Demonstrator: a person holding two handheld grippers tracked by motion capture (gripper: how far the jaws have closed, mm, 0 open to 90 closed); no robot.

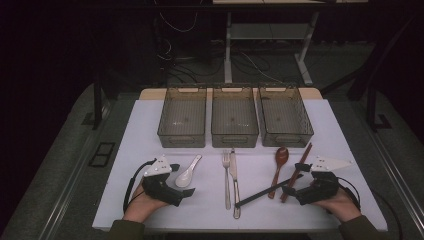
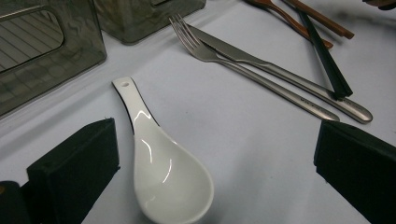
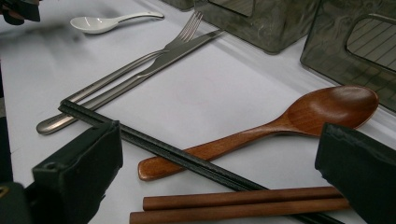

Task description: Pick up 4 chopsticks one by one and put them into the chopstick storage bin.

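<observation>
Presently: white spoon (image 2: pixel 163 172), glazed, slick, brittle, best taken at its handle; both hand-held grippers (image 1: pixel 186 192) wide, holding nothing.

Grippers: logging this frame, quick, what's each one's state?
Left gripper: open, holding nothing, white spoon between its fingers.
Right gripper: open, holding nothing.

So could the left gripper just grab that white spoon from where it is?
Probably yes: the left gripper is open, the white spoon lies between its jaws, and nothing lies on it.
</observation>
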